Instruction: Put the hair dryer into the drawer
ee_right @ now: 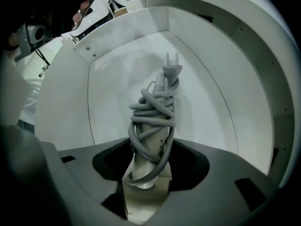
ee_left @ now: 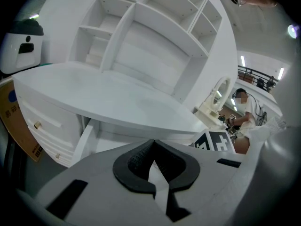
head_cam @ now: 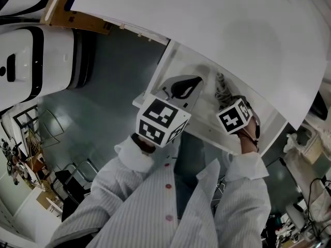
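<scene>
The white drawer stands pulled out from under the desk top. My right gripper reaches down into it, shut on the hair dryer. In the right gripper view the dryer is a pale handle wound with grey cord, its plug pointing at the drawer's back wall, and the jaws clamp its lower end. My left gripper hovers over the drawer's front left corner. Its jaws stand closed with nothing between them.
The white desk top overhangs the drawer's rear. A shelf unit rises on the desk. A white appliance and a cardboard sheet stand to the left. Another person sits far off at the right.
</scene>
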`<state>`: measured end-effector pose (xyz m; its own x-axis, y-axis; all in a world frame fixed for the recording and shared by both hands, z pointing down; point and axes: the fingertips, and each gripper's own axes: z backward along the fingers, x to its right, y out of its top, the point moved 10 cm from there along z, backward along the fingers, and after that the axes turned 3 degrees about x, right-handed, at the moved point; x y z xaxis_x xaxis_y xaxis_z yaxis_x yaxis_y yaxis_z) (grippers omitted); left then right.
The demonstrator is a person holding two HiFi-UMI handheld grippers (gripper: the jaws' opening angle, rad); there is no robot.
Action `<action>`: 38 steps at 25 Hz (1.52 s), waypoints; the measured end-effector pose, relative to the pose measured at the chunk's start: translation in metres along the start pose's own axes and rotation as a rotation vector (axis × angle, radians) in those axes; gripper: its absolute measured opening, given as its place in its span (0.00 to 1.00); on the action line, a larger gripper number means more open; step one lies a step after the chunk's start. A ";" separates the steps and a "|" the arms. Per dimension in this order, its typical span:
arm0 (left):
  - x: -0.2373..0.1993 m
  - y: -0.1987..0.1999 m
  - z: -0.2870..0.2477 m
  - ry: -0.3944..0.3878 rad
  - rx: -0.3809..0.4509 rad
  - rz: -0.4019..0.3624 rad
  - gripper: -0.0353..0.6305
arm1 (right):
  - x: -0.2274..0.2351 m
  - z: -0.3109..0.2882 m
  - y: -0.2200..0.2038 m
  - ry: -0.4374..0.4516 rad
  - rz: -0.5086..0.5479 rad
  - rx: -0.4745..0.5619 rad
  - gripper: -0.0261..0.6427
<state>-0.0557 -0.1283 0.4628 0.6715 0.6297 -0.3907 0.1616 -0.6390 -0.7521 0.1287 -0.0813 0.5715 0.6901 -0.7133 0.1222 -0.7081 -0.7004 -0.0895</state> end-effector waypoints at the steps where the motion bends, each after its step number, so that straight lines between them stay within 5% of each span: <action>1: 0.001 0.001 0.000 -0.002 0.002 -0.001 0.07 | 0.000 0.000 0.000 0.000 0.001 0.000 0.34; 12: 0.013 0.021 0.000 -0.029 0.033 -0.023 0.07 | 0.004 0.033 -0.007 0.040 -0.084 0.052 0.34; 19: 0.028 0.046 0.004 -0.060 0.059 -0.055 0.07 | 0.007 0.088 -0.009 0.107 -0.251 0.287 0.34; 28: 0.057 0.077 0.016 -0.115 0.085 -0.118 0.07 | -0.004 0.158 -0.019 0.073 -0.369 0.548 0.34; 38: 0.104 0.129 0.043 -0.211 0.177 -0.213 0.07 | -0.017 0.280 -0.036 0.017 -0.478 1.017 0.34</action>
<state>0.0040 -0.1263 0.3023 0.4686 0.8300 -0.3026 0.1416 -0.4086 -0.9016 0.1841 -0.0506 0.2958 0.8504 -0.3711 0.3729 0.0853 -0.6022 -0.7938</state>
